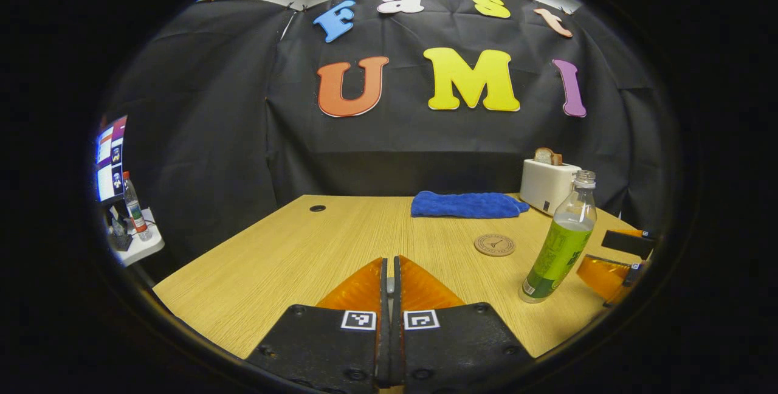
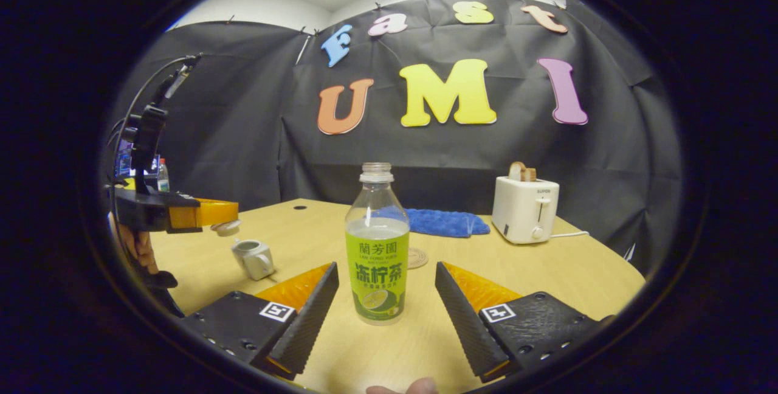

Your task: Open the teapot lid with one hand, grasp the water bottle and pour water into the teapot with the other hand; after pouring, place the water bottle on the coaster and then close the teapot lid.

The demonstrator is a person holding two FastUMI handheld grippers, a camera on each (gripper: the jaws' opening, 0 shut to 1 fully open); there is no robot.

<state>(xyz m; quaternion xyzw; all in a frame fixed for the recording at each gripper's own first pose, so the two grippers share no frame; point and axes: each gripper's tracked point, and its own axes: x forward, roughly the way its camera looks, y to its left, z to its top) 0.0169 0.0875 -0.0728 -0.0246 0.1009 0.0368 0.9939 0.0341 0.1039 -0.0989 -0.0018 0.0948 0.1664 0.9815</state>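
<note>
Left hand-held gripper [image 2: 228, 219]: raised level above the table [image 2: 547, 272], fingers pressed together on the small teapot lid [image 2: 226, 227], held over the open teapot [image 2: 254, 258].
Right hand-held gripper [image 2: 384, 293]: low, jaws wide, flanking the water bottle [image 2: 377, 247] without touching.
Water bottle: upright, uncapped, just before the coaster [image 1: 494, 244].

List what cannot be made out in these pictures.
1. Water level in teapot: right gripper view, too small, seen from the side.
2. Grip on teapot lid: left gripper view, the shut left claw hides it.
3. Part of coaster: right gripper view, behind water bottle.
</note>
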